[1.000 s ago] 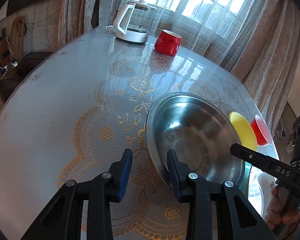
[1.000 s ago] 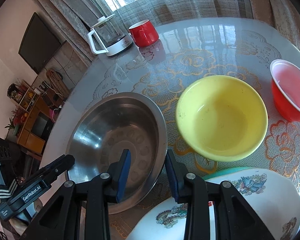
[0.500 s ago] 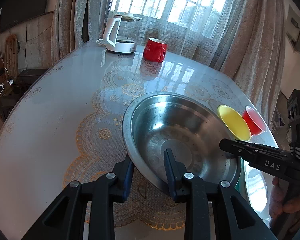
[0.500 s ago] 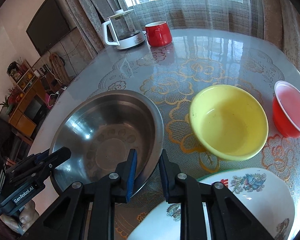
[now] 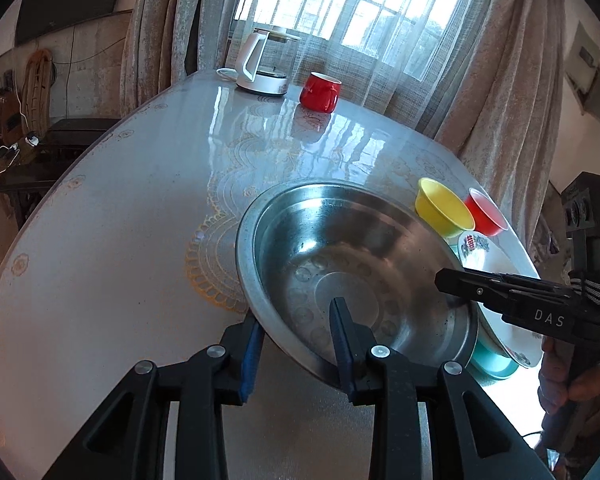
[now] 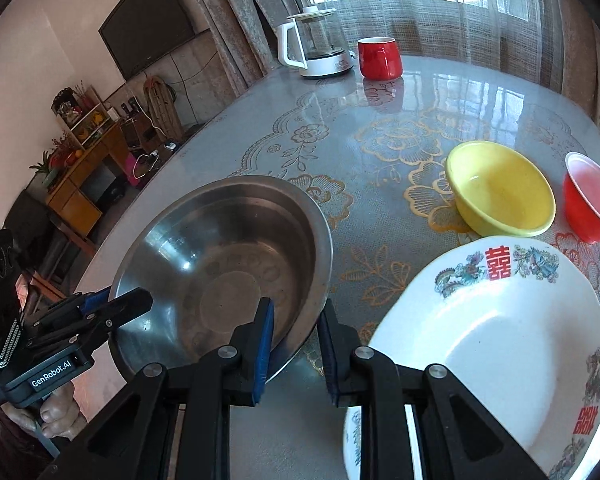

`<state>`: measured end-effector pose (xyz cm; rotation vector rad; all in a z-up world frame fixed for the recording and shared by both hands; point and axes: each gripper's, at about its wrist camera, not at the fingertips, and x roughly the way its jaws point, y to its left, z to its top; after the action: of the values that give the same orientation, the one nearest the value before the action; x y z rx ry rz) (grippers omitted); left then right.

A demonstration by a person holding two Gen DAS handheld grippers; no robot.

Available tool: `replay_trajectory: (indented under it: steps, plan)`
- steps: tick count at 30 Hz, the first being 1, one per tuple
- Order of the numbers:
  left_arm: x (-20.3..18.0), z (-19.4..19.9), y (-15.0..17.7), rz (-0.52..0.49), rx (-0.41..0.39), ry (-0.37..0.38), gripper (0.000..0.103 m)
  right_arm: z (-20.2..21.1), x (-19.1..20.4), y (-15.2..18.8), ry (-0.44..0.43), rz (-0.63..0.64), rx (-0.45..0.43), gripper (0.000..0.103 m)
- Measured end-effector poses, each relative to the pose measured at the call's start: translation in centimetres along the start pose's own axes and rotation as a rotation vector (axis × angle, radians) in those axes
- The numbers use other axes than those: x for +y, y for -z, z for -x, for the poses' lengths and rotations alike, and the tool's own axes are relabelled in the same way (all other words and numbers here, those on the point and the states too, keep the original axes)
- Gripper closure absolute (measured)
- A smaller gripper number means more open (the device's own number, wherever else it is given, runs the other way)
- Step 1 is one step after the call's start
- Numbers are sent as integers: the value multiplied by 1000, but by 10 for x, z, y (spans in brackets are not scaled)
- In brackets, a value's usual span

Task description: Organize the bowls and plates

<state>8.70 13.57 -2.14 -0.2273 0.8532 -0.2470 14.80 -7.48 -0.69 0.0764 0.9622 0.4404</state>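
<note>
We have the steel basin (image 5: pixel 352 264) gripped by its rim on two sides, left gripper (image 5: pixel 298 344) and right gripper (image 6: pixel 296 344) each with jaws clamped over the edge, and it seems tilted just off the bench (image 6: pixel 380 128). Beside it sit the decorated white plate (image 6: pixel 496 340), yellow bowl (image 6: pixel 500 188) and red bowl (image 6: pixel 588 204). Step in hand looks like carrying the basin; next we need a level, matched move to its place.

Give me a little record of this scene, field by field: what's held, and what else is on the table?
held item: steel basin, rim clamped on two sides
left gripper: shut on the rim
right gripper: shut on the rim
beside it: patterned white plate, yellow bowl, red cup
far end: kettle, red mug
</note>
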Motion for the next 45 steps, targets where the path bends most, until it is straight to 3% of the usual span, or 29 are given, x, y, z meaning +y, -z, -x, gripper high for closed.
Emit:
replay_trajectory:
  steps: [14,20,27,34,37,45]
  plan:
    - [7,20,40,-20,14,-57,68,2,28,42,-4,81,24,76]
    - [19,32,41,-6,-3,-58,60,6,31,49,-10,91,25,72]
    - [25,51,25,-19,-74,-104,60,37,24,56,-9,98,-66,67]
    - [-17,47,-20,-43,-109,-68,60,80,-35,32,-37,-112,-189,67]
    - [-43,34,-42,-25,-94,-41,61,96,-76,14,5,-226,-226,69]
    - [-126,-29,-90,-64,-12,30,62,84,-176,-25,50,-457,-181,77]
